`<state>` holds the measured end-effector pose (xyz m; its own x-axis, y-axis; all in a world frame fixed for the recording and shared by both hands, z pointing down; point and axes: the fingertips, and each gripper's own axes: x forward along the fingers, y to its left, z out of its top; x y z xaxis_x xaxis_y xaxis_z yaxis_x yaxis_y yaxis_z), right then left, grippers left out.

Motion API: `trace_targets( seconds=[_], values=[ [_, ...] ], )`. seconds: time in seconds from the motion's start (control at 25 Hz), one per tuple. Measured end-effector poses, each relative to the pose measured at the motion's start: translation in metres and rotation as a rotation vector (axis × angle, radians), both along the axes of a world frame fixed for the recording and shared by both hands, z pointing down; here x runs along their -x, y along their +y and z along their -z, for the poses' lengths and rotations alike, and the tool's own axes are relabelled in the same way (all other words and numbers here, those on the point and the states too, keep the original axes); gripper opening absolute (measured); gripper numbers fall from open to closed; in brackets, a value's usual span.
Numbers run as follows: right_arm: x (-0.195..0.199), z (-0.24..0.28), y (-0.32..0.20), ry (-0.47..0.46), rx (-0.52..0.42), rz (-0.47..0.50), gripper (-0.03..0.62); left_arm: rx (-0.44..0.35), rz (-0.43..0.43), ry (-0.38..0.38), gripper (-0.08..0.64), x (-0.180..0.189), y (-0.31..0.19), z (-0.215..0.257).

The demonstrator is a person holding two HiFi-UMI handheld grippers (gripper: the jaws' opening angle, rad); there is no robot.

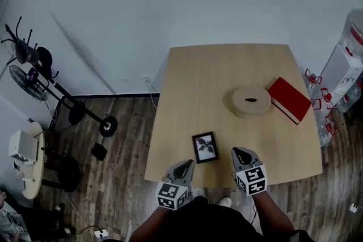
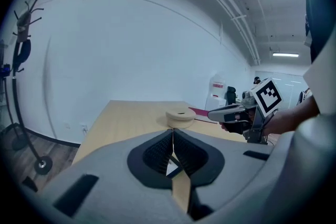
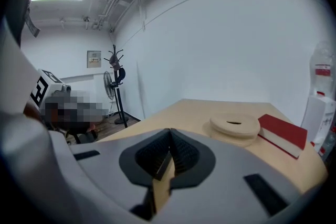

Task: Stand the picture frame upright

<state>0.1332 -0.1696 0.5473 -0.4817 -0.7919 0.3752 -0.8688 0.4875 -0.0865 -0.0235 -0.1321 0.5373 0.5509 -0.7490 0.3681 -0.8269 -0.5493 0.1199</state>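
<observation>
At the near edge of the light wooden table (image 1: 215,73), the grey left gripper (image 1: 186,165) and grey right gripper (image 1: 240,151) each have their jaws pressed together on nothing. Between them, just beside the left gripper's tip, the small black picture frame (image 1: 205,147) lies flat. Toward the right edge sit a round wooden disc (image 1: 250,101) and a red book (image 1: 289,99).

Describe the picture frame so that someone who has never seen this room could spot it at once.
Find the light wooden table against the white wall and go to its near edge. There a small picture frame lies flat. It is the only black-rimmed rectangle, with a dark leafy print, unlike the round wooden disc and red book farther back to the right.
</observation>
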Motion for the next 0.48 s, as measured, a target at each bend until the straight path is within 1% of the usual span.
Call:
trace_targets(
  seconds=[0.08,0.16,0.24,0.32,0.44,0.48],
  values=[
    [0.012,0.0,-0.008,-0.01,0.0,0.022,0.009,0.015,0.019,0.005,0.005,0.01,-0.008,-0.003],
    [0.023,-0.001,-0.017,-0.004,0.002,0.056,0.009,0.039,0.034,0.007,0.005,0.019,-0.015,-0.009],
    [0.031,-0.007,-0.026,0.006,0.02,0.077,0.009,0.044,0.035,0.007,0.005,0.025,-0.021,-0.011],
    [0.038,-0.017,-0.034,0.021,0.052,0.088,0.011,0.047,0.043,0.015,0.005,0.032,-0.027,-0.012],
    [0.051,-0.039,-0.041,0.037,0.129,0.119,0.013,0.058,0.06,0.023,0.005,0.042,-0.035,-0.014],
    [0.056,-0.046,-0.043,0.043,0.155,0.131,0.042,0.062,0.062,0.023,0.005,0.045,-0.037,-0.016]
  ],
)
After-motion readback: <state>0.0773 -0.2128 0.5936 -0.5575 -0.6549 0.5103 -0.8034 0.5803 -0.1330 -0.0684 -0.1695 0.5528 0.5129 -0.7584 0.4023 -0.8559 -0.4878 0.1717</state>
